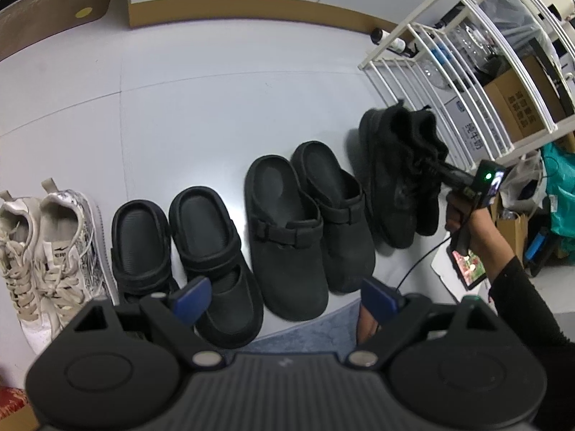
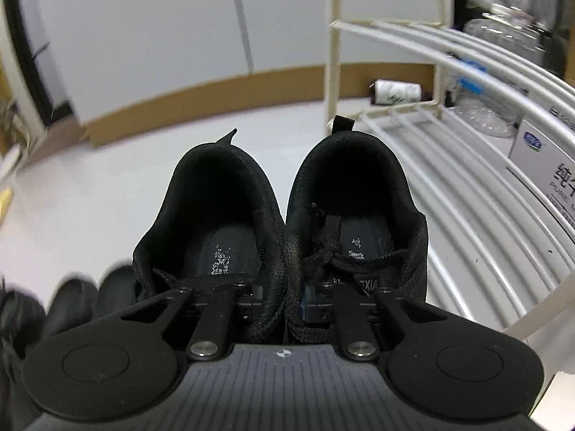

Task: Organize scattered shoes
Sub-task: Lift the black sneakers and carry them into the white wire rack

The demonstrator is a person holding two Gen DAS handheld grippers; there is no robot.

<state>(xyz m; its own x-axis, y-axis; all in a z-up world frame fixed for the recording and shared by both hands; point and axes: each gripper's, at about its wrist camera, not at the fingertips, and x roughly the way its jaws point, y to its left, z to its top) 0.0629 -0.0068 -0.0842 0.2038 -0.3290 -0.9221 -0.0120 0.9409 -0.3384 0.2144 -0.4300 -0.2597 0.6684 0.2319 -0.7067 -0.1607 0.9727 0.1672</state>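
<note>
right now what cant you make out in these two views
- Right gripper fingertips: right wrist view, buried between the pair of black mesh lace-up sneakers.
- Toes of the pale beige lace-up sneakers: left wrist view, hidden behind the open left gripper.
- Dark shoes at lower left: right wrist view, motion-blurred and cut by the edge.
- Items on the white wire shoe rack: too small and blurred in both views.

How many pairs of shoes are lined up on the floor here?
4: beige sneakers far left, black sandals next, black clogs in the middle, black sneakers far right by the white rack, gripped by the right gripper. Others may lie out of view.
</note>
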